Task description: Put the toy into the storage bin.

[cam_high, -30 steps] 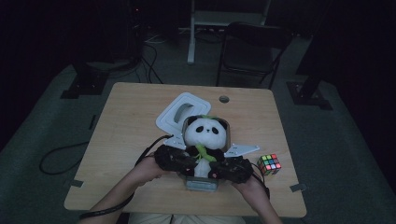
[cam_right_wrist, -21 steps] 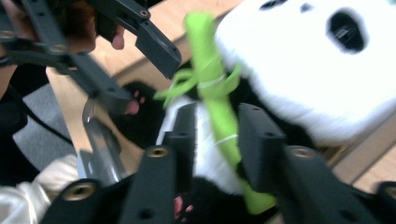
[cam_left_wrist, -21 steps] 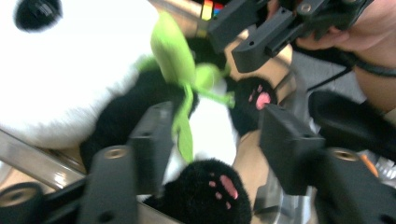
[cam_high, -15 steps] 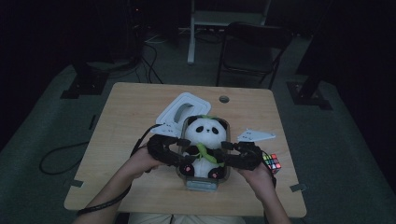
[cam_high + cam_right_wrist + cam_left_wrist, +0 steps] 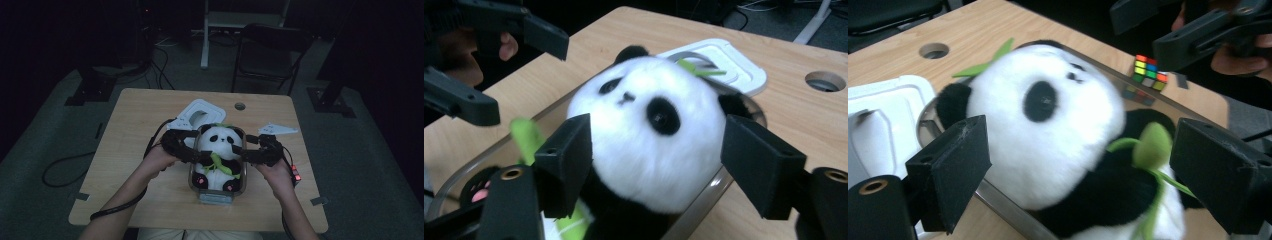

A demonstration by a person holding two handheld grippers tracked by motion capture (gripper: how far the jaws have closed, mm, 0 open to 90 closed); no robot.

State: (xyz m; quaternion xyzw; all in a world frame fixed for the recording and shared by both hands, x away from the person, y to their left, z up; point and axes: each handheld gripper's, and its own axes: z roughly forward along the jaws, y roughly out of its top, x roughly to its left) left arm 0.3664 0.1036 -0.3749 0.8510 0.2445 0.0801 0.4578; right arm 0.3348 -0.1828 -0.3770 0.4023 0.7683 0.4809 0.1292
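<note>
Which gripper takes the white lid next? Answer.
Left. Both grippers' fingers have just been opening, panda loose between them; the left gripper sits beside the lid, the right gripper across the container.

Dim room: a dark chair [image 5: 267,52] stands on grey carpet [image 5: 45,145] just beyond the wooden worktop [image 5: 145,107]; black cables [image 5: 162,65] trail left of the chair.
</note>
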